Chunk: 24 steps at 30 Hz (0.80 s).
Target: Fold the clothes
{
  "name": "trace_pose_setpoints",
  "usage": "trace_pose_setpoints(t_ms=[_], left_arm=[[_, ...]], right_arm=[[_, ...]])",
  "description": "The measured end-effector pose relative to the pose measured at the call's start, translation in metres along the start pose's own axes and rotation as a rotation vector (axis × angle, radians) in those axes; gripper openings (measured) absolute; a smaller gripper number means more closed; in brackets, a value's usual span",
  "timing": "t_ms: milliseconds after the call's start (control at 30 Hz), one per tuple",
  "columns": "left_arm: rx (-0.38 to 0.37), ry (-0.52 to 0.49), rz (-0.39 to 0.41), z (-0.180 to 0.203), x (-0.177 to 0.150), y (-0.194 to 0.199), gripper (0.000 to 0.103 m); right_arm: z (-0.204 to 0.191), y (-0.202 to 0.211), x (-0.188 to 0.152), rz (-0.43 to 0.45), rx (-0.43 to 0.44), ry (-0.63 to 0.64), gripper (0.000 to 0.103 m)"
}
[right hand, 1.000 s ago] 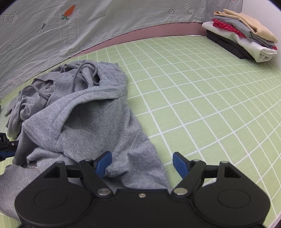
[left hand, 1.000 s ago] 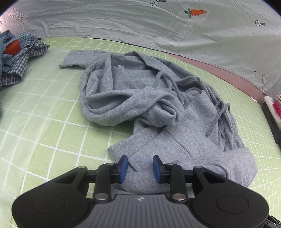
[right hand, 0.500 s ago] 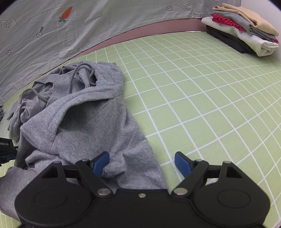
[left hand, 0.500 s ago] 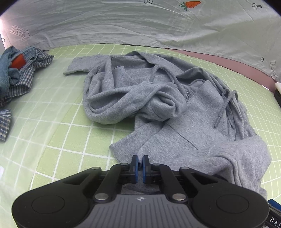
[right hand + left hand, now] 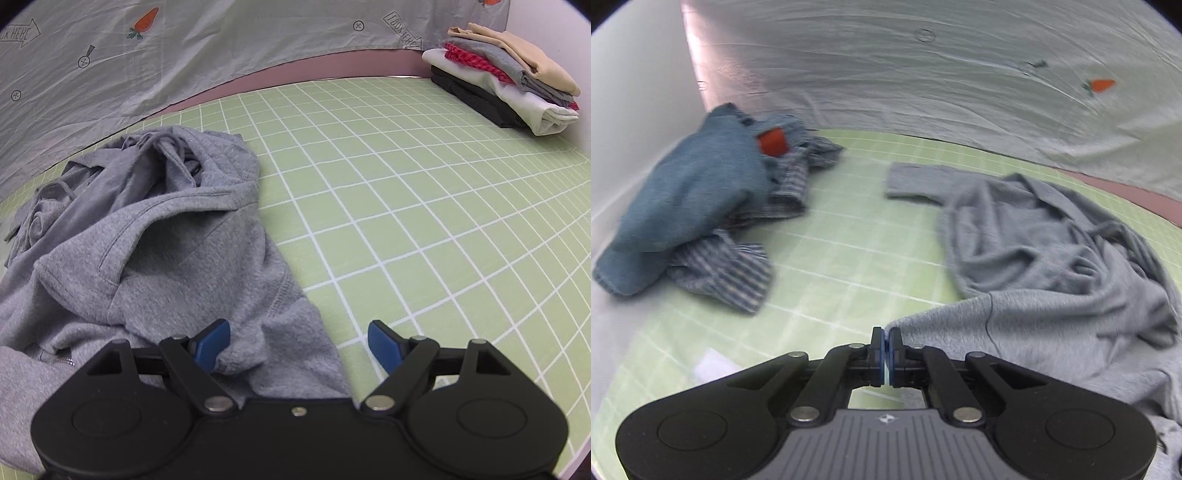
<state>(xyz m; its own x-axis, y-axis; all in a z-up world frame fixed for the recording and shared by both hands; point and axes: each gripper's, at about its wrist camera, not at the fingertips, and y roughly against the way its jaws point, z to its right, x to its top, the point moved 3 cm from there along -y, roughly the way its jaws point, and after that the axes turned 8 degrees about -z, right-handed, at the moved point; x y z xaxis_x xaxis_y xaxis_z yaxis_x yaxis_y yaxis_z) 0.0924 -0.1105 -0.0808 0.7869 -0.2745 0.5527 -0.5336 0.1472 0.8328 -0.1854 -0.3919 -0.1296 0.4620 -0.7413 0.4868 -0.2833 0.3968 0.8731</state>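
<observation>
A crumpled grey hoodie (image 5: 1052, 266) lies on the green grid mat (image 5: 849, 258). My left gripper (image 5: 886, 349) is shut on a corner of its hem, and the cloth stretches from the pads off to the right. In the right wrist view the same hoodie (image 5: 166, 251) fills the left half. My right gripper (image 5: 299, 343) stands open low over the hoodie's near right edge. A fold of grey fabric lies between its blue pads, and the right pad hangs over bare mat (image 5: 406, 221).
A heap of blue denim and checked clothes (image 5: 701, 206) with something red in it lies at the mat's far left. A stack of folded clothes (image 5: 506, 85) sits at the far right corner. A grey printed sheet (image 5: 923, 74) hangs behind the mat.
My left gripper closed on the hoodie's hem and swung left, drawing the corner out; the blue heap now fills its view. The right gripper stayed put and open.
</observation>
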Motion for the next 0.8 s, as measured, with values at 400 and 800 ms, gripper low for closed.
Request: trace_pose_setpoints(t_ms=[400, 800], left_arm=[[0.225, 0.240, -0.093, -0.148, -0.016, -0.027, 0.004], [0.088, 0.112, -0.067, -0.043, -0.012, -0.013, 0.079]], right_arm=[[-0.018, 0.000, -0.005, -0.001, -0.080, 0.042, 0.082], [-0.007, 0.023, 0.023, 0.100, -0.081, 0.053, 0.085]])
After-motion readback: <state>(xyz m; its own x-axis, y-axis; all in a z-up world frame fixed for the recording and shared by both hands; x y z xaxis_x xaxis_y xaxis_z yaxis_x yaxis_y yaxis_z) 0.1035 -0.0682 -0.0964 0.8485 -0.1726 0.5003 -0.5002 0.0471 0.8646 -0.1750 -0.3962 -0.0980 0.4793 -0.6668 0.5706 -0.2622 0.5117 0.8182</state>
